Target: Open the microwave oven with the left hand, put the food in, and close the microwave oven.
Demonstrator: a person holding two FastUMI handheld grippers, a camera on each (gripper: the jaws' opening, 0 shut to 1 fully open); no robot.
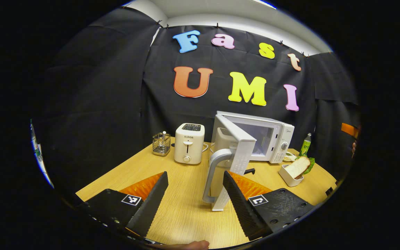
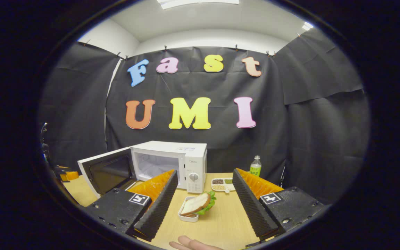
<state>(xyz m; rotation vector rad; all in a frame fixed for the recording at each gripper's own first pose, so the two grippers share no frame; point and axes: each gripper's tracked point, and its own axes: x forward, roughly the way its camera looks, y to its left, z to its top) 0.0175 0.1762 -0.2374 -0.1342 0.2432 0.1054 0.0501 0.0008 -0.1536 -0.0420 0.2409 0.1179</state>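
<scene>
The microwave oven (image 2: pixel 181 163) stands at the back of the wooden tabletop (image 1: pixel 186 215), in front of the black cloth wall. Its door (image 1: pixel 233 152) is swung wide open toward the left side, and the white cavity inside is visible in the right gripper view. The door's pale handle (image 1: pixel 214 173) stands just in front of the left gripper (image 1: pixel 194 198); in the left gripper view the handle and the lower edge of the door appear between the two fingers, closer to the right one. The fingers are spread apart and I cannot see them pressing on the handle.

The food is a sandwich (image 2: pixel 196 205), bread with green lettuce, which leans in a small white dish (image 2: pixel 188 216). The dish sits on the tabletop in front of the oven's control panel, not inside the oven. The right gripper (image 2: pixel 203 205) is above the tabletop with its fingers wide apart, and the sandwich shows between them but farther away, not touched.

To the left of the oven there is a cream toaster (image 1: pixel 189 143), and beside it a wire holder (image 1: pixel 161 143) with something upright in it. To the right of the oven a green bottle (image 2: pixel 255 166) stands near the wall, and a small divided tray (image 2: pixel 223 184) lies in front of it.
</scene>
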